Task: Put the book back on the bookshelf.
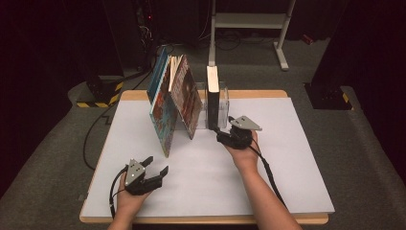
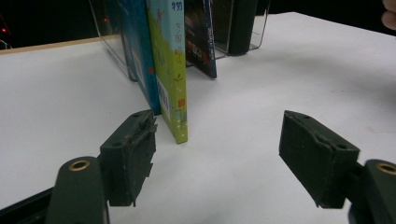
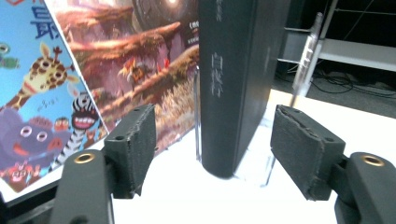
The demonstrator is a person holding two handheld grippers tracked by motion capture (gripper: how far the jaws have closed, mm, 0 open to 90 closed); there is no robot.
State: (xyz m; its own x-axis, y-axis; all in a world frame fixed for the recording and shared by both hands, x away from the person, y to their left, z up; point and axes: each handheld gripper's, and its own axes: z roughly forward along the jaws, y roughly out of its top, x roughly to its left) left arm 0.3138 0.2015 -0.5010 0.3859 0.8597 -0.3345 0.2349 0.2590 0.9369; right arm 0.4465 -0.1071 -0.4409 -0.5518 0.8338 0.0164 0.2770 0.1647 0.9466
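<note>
A thick black book point(image 1: 212, 96) stands upright in a clear plastic holder point(image 1: 224, 103) at the back of the white table point(image 1: 201, 182). To its left, thin picture books point(image 1: 163, 112) lean against one another, one with a reddish cover point(image 1: 186, 98). My right gripper point(image 1: 219, 129) is right at the black book's near edge. In the right gripper view its jaws point(image 3: 212, 140) stand open on either side of the black spine point(image 3: 233, 84), without touching it. My left gripper point(image 1: 158, 164) rests open near the front left, with nothing between its jaws point(image 2: 217, 149), facing a green book point(image 2: 170, 70).
A white metal frame point(image 1: 249, 21) stands on the floor behind the table. A yellow-and-black striped base point(image 1: 95, 96) and cables lie at the back left. The table's front half is bare white surface between the two hands.
</note>
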